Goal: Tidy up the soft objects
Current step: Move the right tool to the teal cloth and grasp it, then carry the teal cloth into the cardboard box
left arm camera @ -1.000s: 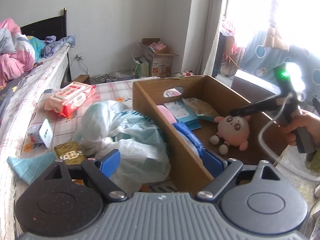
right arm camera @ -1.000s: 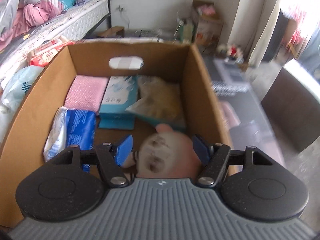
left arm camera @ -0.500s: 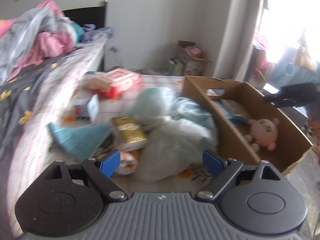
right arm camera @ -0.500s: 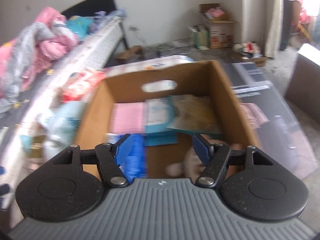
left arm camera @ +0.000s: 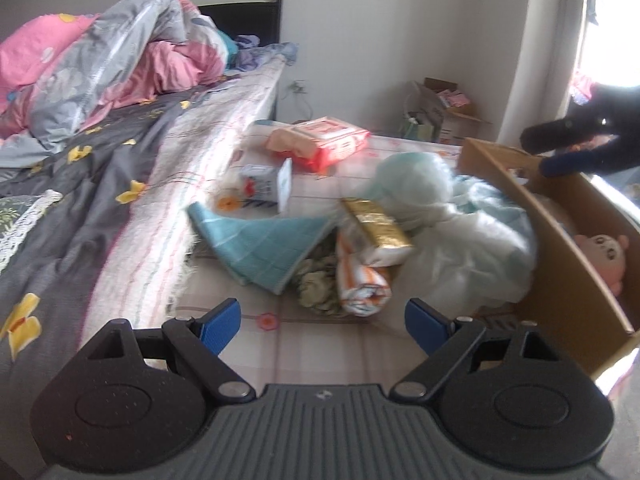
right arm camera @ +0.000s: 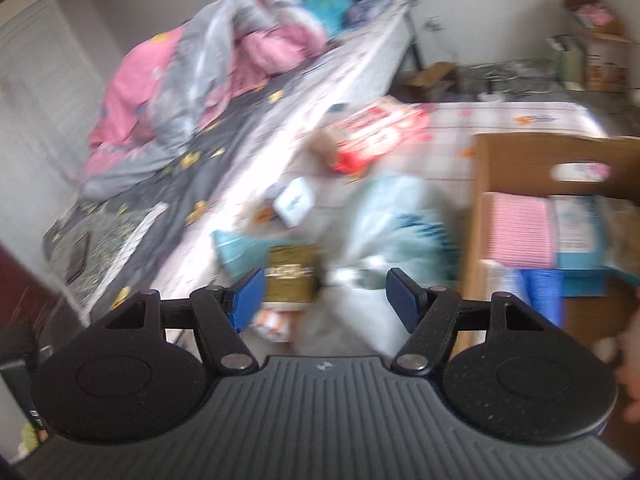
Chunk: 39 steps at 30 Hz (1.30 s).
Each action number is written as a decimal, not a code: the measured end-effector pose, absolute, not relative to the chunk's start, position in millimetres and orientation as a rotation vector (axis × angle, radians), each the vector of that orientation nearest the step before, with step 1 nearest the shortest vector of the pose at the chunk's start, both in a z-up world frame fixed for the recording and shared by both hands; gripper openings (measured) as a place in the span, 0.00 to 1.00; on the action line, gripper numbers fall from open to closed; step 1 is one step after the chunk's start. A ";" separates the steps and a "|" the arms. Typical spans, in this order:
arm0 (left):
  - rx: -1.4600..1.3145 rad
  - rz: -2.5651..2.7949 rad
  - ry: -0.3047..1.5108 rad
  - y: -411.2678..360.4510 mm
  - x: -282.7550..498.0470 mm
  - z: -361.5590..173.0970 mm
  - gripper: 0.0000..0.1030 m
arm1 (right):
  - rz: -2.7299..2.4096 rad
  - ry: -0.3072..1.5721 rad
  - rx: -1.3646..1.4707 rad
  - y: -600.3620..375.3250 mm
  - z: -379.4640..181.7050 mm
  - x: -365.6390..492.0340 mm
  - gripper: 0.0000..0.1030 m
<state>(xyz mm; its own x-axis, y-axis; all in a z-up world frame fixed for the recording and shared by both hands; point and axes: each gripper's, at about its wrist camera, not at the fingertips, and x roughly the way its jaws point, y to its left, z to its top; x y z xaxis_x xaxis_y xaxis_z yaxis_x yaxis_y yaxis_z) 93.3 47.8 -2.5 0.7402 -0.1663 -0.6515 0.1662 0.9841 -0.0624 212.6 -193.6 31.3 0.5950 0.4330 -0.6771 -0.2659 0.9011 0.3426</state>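
Both claws have swung off the cardboard box (left arm camera: 560, 264) toward the pile on the left; the right claw (right arm camera: 325, 294), which a second ago straddled the pink plush toy (left arm camera: 600, 248), now hangs spread and empty, the toy lying in the box's near end; that item looks done and another pick is likely next; the left claw (left arm camera: 322, 320) gapes wide with nothing in it over the checked sheet (left arm camera: 320, 344); beyond lie a striped cloth roll (left arm camera: 360, 288), gold packet (left arm camera: 378, 224), blue cloth (left arm camera: 260, 248) and filmy bag (left arm camera: 472, 240); farther off, the red wipes pack (left arm camera: 324, 142), rumpled bed (left arm camera: 120, 80) and wall.
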 end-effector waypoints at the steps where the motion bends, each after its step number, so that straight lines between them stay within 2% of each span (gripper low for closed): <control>1: 0.003 -0.169 0.711 49.9 95.5 -3.9 0.86 | 0.430 0.849 0.205 -182.8 31.8 216.6 0.65; 6: 0.043 -0.116 0.688 58.9 105.5 -9.6 0.85 | 0.583 0.896 0.071 -124.7 34.4 254.6 0.65; 9: 0.031 -0.112 0.696 65.9 113.0 -13.8 0.85 | 0.721 0.988 -0.039 -78.4 23.7 295.3 0.70; 11: 0.027 -0.107 0.700 70.2 117.2 -16.9 0.85 | 0.789 1.059 -0.121 -46.0 8.9 324.6 0.75; 17: 0.020 -0.090 0.738 85.6 128.9 -26.9 0.79 | 0.833 1.153 -0.342 27.3 -50.8 401.5 0.75; 21: -0.012 -0.094 0.752 97.9 133.7 -30.4 0.77 | 0.862 1.206 -0.429 49.2 -87.4 418.3 0.75; 23: -0.029 -0.096 0.754 101.8 135.3 -30.8 0.73 | 0.866 1.219 -0.473 56.9 -100.7 420.0 0.74; 27: -0.053 -0.106 0.753 106.4 136.6 -32.0 0.72 | 0.861 1.239 -0.518 61.1 -119.0 415.9 0.64; 29: -0.057 -0.114 0.749 106.1 135.9 -32.5 0.72 | 0.865 1.226 -0.507 58.5 -117.0 416.4 0.52; 31: -0.059 -0.122 0.748 105.0 135.9 -33.1 0.72 | 0.848 1.229 -0.475 52.1 -111.0 417.6 0.32; 34: -0.092 -0.149 0.750 103.6 139.4 -31.2 0.72 | 0.820 1.230 -0.400 38.6 -103.2 419.0 0.23; 39: -0.138 -0.163 0.711 100.1 145.8 -23.0 0.72 | 0.824 1.180 -0.237 14.8 -81.0 411.7 0.20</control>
